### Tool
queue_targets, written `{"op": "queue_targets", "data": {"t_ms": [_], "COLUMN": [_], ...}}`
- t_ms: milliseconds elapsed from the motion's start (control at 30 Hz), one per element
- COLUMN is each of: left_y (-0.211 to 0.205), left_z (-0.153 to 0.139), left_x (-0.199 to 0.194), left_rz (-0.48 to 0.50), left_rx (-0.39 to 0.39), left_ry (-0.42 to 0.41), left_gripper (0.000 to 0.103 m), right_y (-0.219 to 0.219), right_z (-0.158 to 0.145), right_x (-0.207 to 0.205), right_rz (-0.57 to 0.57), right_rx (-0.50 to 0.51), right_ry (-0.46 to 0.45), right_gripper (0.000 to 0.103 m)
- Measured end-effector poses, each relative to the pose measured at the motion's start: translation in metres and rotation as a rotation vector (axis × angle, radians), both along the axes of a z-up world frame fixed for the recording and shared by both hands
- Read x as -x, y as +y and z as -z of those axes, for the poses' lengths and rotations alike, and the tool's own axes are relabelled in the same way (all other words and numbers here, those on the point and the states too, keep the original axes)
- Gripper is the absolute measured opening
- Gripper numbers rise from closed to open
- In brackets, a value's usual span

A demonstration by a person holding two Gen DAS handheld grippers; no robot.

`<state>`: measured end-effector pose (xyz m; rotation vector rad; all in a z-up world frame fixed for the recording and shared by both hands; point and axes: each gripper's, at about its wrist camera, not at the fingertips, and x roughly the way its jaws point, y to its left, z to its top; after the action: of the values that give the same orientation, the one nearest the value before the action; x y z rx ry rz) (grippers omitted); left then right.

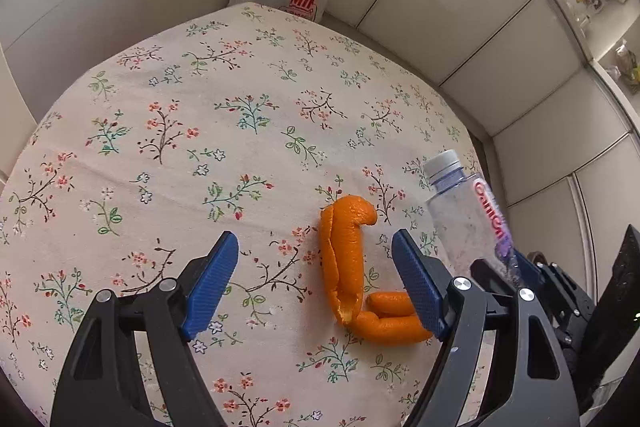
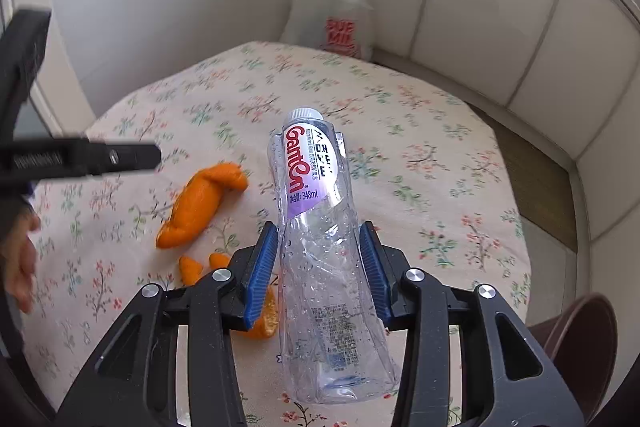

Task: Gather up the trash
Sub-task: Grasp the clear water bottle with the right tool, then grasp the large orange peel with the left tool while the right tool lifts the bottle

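squeezing the empty plastic bottle (image 2: 320, 247) between my right gripper (image 2: 322, 269) pads, i judge the thin crumpled wall could buckle and slide out, since it is beaded wet. its long axis runs forward along my fingers, cap away from me, base nearest me. my left gripper (image 1: 316, 283) hangs spread and empty over the orange peel (image 1: 352, 267), which lies on the floral tablecloth (image 1: 200, 147) between its jaws.
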<state>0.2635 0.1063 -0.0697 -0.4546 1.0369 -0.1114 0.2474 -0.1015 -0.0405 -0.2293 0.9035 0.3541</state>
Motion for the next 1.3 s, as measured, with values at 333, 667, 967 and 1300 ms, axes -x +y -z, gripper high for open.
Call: {"op": "queue_targets", "data": {"t_ms": [333, 667, 967, 1300], "left_y": [-0.044, -0.053, -0.062, -0.076], "left_z": [0.022, 0.039, 0.038, 0.01], "left_x": [-0.022, -0.029, -0.026, -0.017], "left_rz": [0.107, 0.135, 0.189, 0.212], "left_rx": [-0.08, -0.166, -0.144, -0.128], "left_ry": [0.021, 0.039, 0.025, -0.064], "left_gripper": [0.077, 0.055, 0.023, 0.022], "right_y": [-0.046, -0.056, -0.055, -0.063], "right_z": [-0.016, -0.015, -0.016, -0.026], "right_x": [-0.002, 0.001, 0.002, 0.005], "right_rz": [0.189, 0.203, 0.207, 0.228], "right_rx": [-0.096, -0.095, -0.096, -0.116], "right_ry": [-0.011, -0.013, -0.018, -0.046], "right_gripper": [0.04, 0.04, 0.04, 0.04]}}
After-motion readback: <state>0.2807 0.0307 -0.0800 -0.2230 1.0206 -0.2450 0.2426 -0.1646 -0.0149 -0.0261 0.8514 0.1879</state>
